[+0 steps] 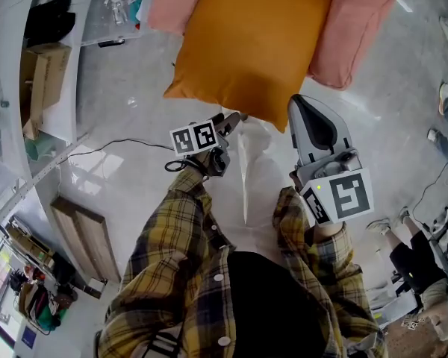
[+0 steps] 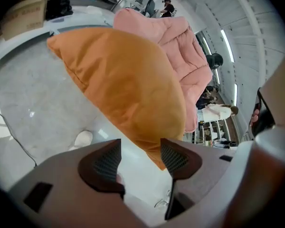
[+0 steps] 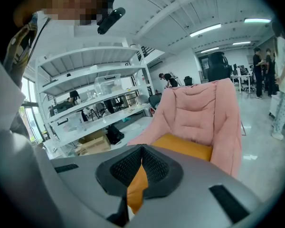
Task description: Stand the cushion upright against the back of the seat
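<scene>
Plump orange cushion (image 1: 250, 47) on pink seat (image 1: 358, 28): your right gripper (image 3: 141, 151) clamps its corner; left gripper (image 2: 140, 148) jaws apart. Glossy grey floor (image 1: 134, 162).

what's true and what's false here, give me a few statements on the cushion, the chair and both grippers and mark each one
1. The right gripper is shut on a fold of the orange cushion. True.
2. The left gripper has its fingers clamped on the cushion. False: they stand apart and press on nothing.
3. The cushion is blue. False: it is orange.
4. The chair is pink and padded. True.
5. The cushion lies on the floor beside the chair. False: it rests on the chair's seat.
</scene>
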{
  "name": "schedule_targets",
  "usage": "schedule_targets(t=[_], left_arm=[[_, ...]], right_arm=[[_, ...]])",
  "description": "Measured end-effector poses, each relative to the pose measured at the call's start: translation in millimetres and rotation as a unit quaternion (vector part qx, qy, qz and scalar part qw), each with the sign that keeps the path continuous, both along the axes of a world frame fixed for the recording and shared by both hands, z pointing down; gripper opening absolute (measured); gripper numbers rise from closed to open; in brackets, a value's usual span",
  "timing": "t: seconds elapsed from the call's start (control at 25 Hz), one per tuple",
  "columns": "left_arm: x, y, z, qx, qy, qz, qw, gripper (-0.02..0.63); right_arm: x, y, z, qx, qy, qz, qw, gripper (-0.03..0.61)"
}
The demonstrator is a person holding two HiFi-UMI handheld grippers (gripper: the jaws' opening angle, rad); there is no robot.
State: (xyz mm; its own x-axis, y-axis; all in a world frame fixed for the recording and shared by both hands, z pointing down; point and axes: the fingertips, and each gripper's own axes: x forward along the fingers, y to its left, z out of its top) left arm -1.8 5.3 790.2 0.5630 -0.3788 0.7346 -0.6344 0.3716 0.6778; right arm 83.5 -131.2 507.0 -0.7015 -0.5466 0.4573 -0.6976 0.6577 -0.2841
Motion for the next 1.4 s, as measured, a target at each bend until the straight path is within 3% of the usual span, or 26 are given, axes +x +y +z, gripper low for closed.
schedule_targets(t=[0.16, 0.28, 0.4, 0.52, 0.72, 0.96, 1.12, 1.4], left_arm=[[16, 5, 18, -0.01, 0.029, 0.027, 0.9992, 0.264], [18, 3, 31, -0.004, 0.034, 0.023, 0.9991, 0.264], [17, -4, 36, 0.01, 0.04, 0.016, 0.999, 0.264], [19, -9, 38, 0.038, 0.029, 0.034, 0.9983, 0.261], [28, -21, 35, 0.063, 0.022, 0.058, 0.9961, 0.163], [25, -20, 25, 0.064, 0.016, 0.038, 0.9971, 0.075], [22, -20, 11, 0.05, -0.014, 0.035, 0.9981, 0.054], [22, -27, -22, 0.068, -0.002, 0.012, 0.9976, 0.035]], right_arm=[[4, 2, 4, -0.008, 0.002, 0.004, 1.0, 0.017], [8, 4, 15, -0.019, 0.0, 0.006, 1.0, 0.017], [9, 7, 23, -0.028, -0.001, 0.005, 1.0, 0.017], [10, 8, 25, -0.032, -0.006, 0.006, 0.999, 0.017], [8, 5, 30, -0.03, -0.013, 0.003, 0.999, 0.017], [5, 7, 27, -0.03, -0.012, 0.001, 0.999, 0.017], [8, 8, 20, -0.029, -0.012, 0.003, 1.0, 0.017], [5, 2, -5, -0.004, -0.023, 0.011, 1.0, 0.017]])
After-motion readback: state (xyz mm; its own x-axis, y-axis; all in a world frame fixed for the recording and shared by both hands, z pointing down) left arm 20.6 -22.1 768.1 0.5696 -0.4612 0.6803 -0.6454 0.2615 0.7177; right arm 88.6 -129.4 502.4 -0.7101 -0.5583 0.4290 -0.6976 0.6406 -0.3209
